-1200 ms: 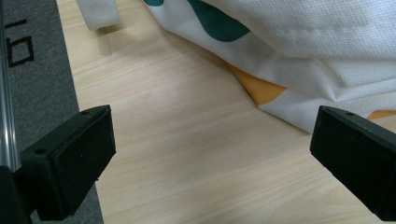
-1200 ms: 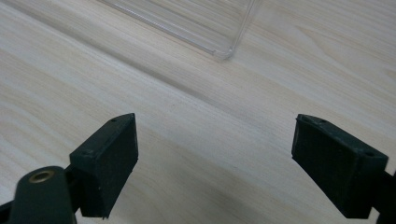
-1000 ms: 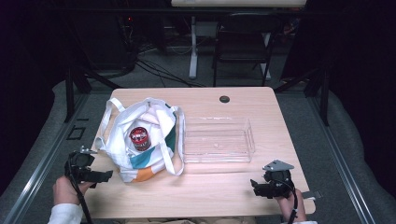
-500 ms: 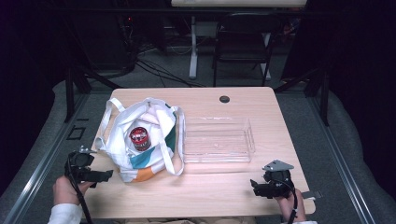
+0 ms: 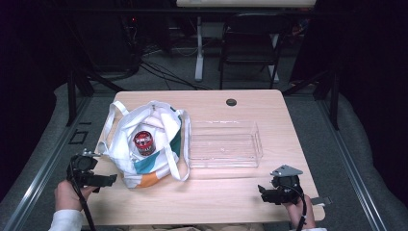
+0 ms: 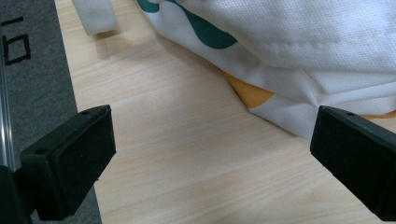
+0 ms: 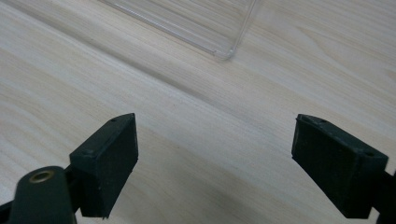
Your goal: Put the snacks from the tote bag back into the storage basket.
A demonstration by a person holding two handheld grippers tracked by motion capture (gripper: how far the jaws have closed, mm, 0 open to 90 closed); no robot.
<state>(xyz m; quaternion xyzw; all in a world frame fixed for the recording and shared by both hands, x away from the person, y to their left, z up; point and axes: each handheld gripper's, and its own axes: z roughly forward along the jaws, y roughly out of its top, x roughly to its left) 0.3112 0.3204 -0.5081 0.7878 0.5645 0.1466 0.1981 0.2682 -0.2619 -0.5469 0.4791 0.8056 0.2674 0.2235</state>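
Waiting at the near table [image 5: 216,202] edge, jaws spread on left gripper [image 5: 108,180] and right gripper [image 5: 262,189]; next, probably reach for the can [image 5: 143,143] in the tote bag [image 5: 159,161].

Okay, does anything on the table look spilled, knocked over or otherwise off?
Nothing stands out. The tote bag sits open with a can upright inside, the clear tray lies flat and empty beside it, and both grippers, left and right, are open, holding nothing.

My table [image 5: 231,192], pale wood: a white cloth bag [image 5: 144,144] with green and orange patches at left, a red-lidded jar [image 5: 143,142] standing inside; just beside it a clear plastic tray [image 5: 223,144]. A dark chair [image 5: 250,43] stands beyond.
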